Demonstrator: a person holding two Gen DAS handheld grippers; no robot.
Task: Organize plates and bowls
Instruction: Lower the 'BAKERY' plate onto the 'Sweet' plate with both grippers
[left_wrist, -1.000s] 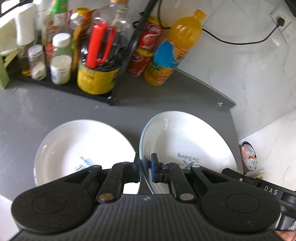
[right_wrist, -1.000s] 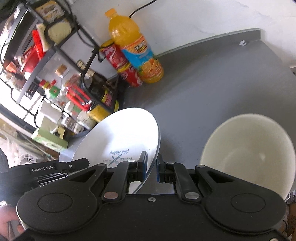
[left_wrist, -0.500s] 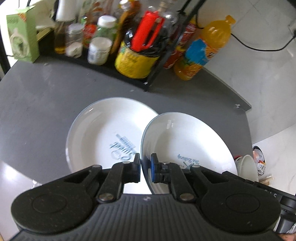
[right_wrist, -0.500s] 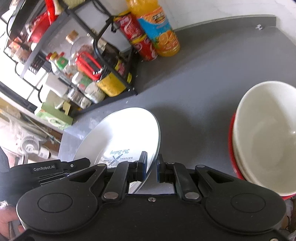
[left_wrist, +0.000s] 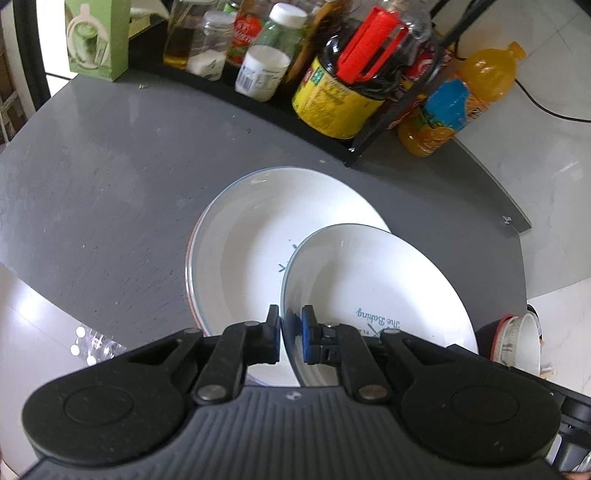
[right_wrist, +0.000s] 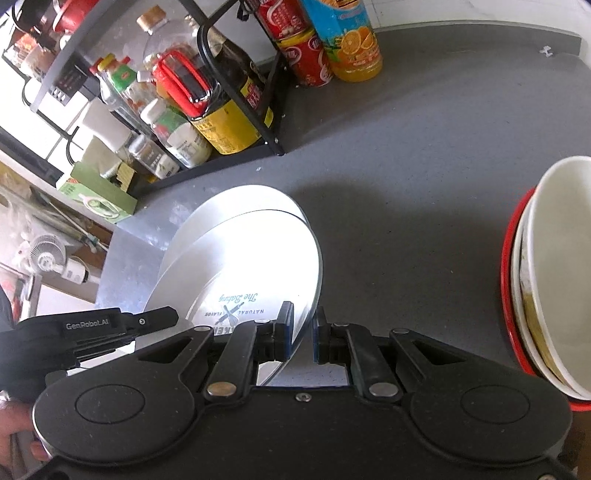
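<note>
Held plate: white plate (left_wrist: 373, 280) with a grey-blue rim and printed lettering, carried by both grippers above the grey counter (left_wrist: 96, 192); it overlaps the near right part of the plate below.
Left gripper: left gripper (left_wrist: 290, 334) clamped on the plate's left rim, one blue pad on each face of the edge.
Right gripper: right gripper (right_wrist: 303, 332) clamped on the same plate's right rim, the edge pinched between its pads; the plate (right_wrist: 243, 273) glares bright in this view.
Plate stack: a second white plate (left_wrist: 243, 251) lies flat on the counter; a thin reddish edge shows under its left side, so something lies beneath it, though what cannot be told.
Bowl stack: nested white bowls (right_wrist: 554, 273) on a red-rimmed dish (right_wrist: 508, 266), well apart from the plates, at the right of the right wrist view; only a sliver of them (left_wrist: 517, 339) shows in the left wrist view.
Rack: black wire rack (left_wrist: 373, 144) at the back of the counter, holding jars, sauce bottles and a yellow-labelled dark bottle (left_wrist: 336, 103) with a red clip (left_wrist: 369, 51) on top.
Beside rack: orange drink bottle (left_wrist: 458, 103) and red cans (right_wrist: 295, 40) by the wall.
Far left: green box (left_wrist: 98, 37) at the rack's end.
Person: part of a hand (right_wrist: 14, 432) at the lower left of the right wrist view.
</note>
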